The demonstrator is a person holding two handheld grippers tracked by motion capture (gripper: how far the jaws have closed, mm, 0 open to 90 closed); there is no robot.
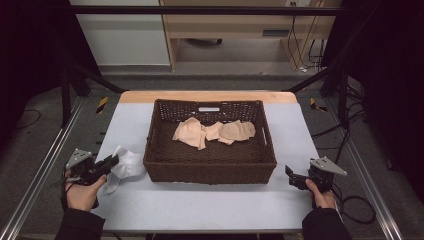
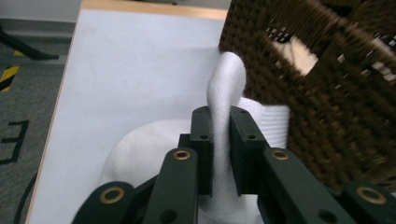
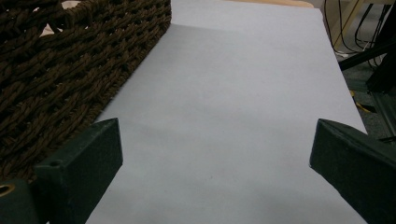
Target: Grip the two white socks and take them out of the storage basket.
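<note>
Left tongs (image 2: 220,154) are gripping a white sock (image 2: 224,88) beside the wicker basket (image 1: 210,167).

The left gripper view is showing the sock fold pinched between the jaws, its bulk lying on the pale bench (image 1: 210,202) against the basket's left wall. The high view is showing beige socks (image 1: 212,132) lying inside. Right tongs (image 3: 215,154) are gaping wide over bare bench right of the basket, with cables trailing on the grey floor beyond.

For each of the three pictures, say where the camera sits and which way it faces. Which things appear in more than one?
High view: above the table's near edge, looking forward and down; both hands, left gripper, right gripper.
Left gripper view: along jaws pinching a white sock beside the basket.
Right gripper view: along wide-open jaws over the table.
Shared: basket, table.
</note>
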